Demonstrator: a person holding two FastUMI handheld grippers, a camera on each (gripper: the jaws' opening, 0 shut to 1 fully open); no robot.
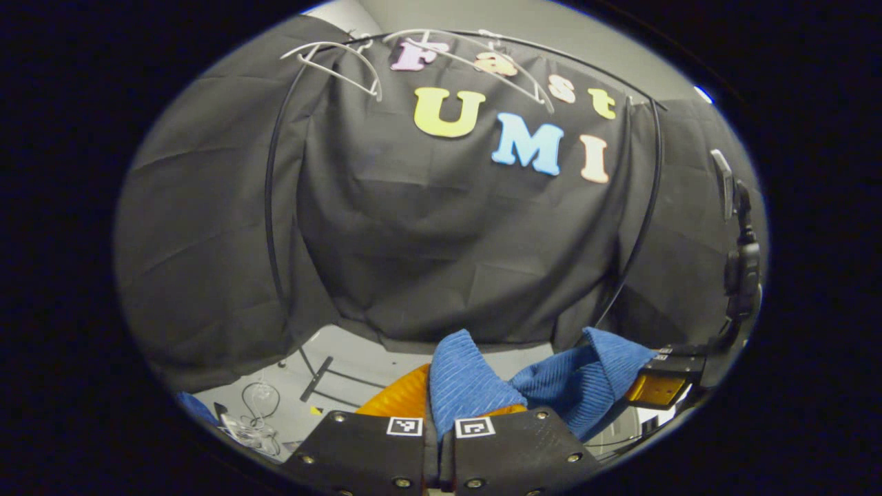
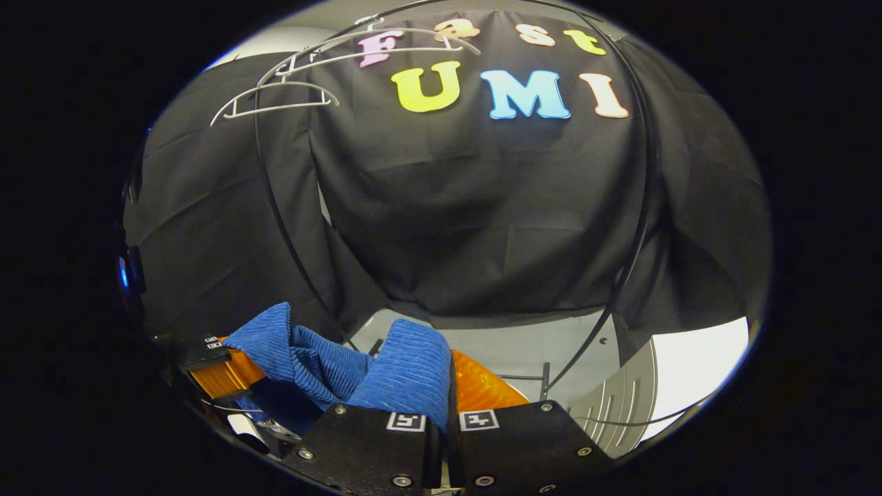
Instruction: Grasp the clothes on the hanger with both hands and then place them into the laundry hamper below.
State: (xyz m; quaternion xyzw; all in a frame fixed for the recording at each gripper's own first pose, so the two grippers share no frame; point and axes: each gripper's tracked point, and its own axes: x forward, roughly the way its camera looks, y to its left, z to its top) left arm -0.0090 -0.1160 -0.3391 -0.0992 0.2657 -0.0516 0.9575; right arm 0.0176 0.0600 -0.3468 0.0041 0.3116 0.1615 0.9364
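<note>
A blue ribbed garment (image 1: 468, 386) hangs stretched between both grippers, low in front of the booth wall. My left gripper (image 1: 439, 427) is shut on one bunched end of it. In the left gripper view, the right gripper (image 1: 654, 368) grips the other end at the far right. In the right gripper view, my right gripper (image 2: 441, 421) is shut on a fold of the garment (image 2: 406, 372), and the left gripper (image 2: 213, 358) holds the far end at the left. The orange laundry hamper (image 1: 400, 396) (image 2: 482, 386) sits just behind and under the cloth. Bare white hangers (image 1: 337, 65) (image 2: 275, 96) hang high on the rack.
The black tube clothes rack (image 1: 270, 207) (image 2: 275, 207) arches over the space, its foot on the pale floor (image 1: 358, 365). A white wire tangle (image 1: 258, 413) lies on the floor at the left. A white slatted object (image 2: 613, 406) stands low at the right.
</note>
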